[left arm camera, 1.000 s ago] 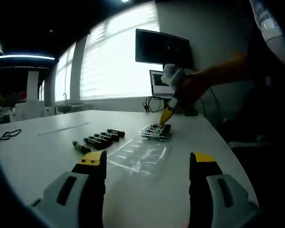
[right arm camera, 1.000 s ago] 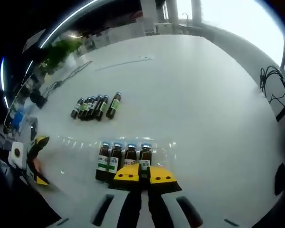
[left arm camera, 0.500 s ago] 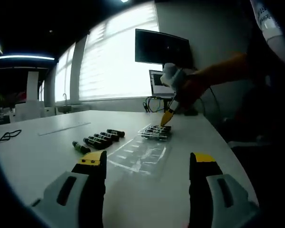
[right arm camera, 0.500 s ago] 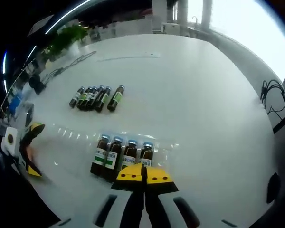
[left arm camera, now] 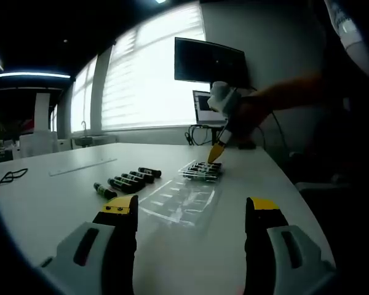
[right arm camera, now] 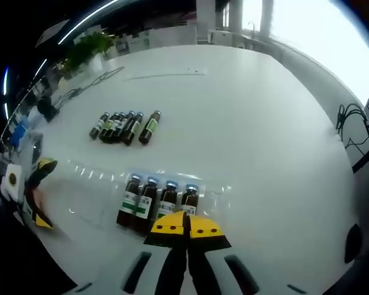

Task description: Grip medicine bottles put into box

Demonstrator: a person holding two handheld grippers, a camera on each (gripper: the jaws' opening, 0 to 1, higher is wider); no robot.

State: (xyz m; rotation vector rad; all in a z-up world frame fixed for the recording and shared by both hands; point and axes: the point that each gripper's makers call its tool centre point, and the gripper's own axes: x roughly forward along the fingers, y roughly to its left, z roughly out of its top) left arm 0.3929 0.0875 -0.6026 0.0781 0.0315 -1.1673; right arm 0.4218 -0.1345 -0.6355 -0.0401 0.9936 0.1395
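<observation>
Right gripper [right arm camera: 186, 225] hangs just above the clear plastic box [right arm camera: 98, 184], jaws pressed together with nothing between them. Directly ahead of its tips four brown medicine bottles [right arm camera: 158, 200] lie side by side in the tray's slots, caps pointing away from the tool. Further out ahead and to the left, well apart from the tray, a loose row of bottles [right arm camera: 124, 126] lies flat on the white table [right arm camera: 246, 110] — six or so, hard to count. Left gripper [left arm camera: 190, 212] sits low over the table, jaws spread wide and empty, tray just ahead between them, loose bottles ahead-left. Judgement: small glass vials, light, stiff, smooth-sided — likely to roll or slip, and breakable if squeezed hard. Best taken across the labelled body at mid-length, jaws square to the axis, not at the cap. Thin tray looks flexible and could shift when pushed.
</observation>
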